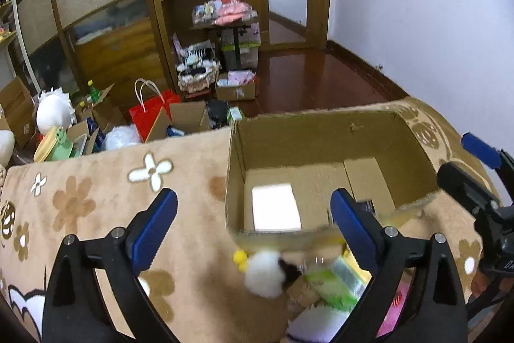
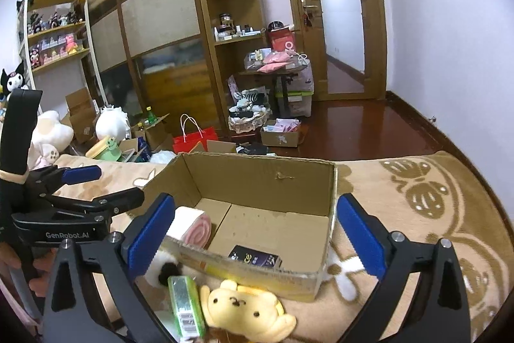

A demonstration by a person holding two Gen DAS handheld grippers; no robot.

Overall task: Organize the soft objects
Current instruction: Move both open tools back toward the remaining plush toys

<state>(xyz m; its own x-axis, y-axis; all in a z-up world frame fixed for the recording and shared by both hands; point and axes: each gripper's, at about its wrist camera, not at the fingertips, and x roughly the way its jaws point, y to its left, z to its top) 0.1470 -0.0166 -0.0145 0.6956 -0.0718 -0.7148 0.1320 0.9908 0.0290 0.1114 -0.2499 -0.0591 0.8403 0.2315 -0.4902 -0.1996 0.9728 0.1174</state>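
— Cardboard box (image 2: 257,214): mid-frame on flowered blanket (image 2: 417,214). Pink-swirl sponge (image 2: 194,227) and dark card pack (image 2: 255,259) inside.
— Yellow dog plush (image 2: 244,307), green packet (image 2: 186,307): lower centre, just outside near wall.
— Claws?
— Left gripper (image 1: 253,230), right gripper (image 2: 253,233): both spread wide, empty.

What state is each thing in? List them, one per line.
Left gripper: open, empty.
Right gripper: open, empty.
Cardboard box: open-topped, upright on the blanket.
Pink swirl cushion: inside the box.
Yellow plush dog: outside the box.
Green packet: outside the box.
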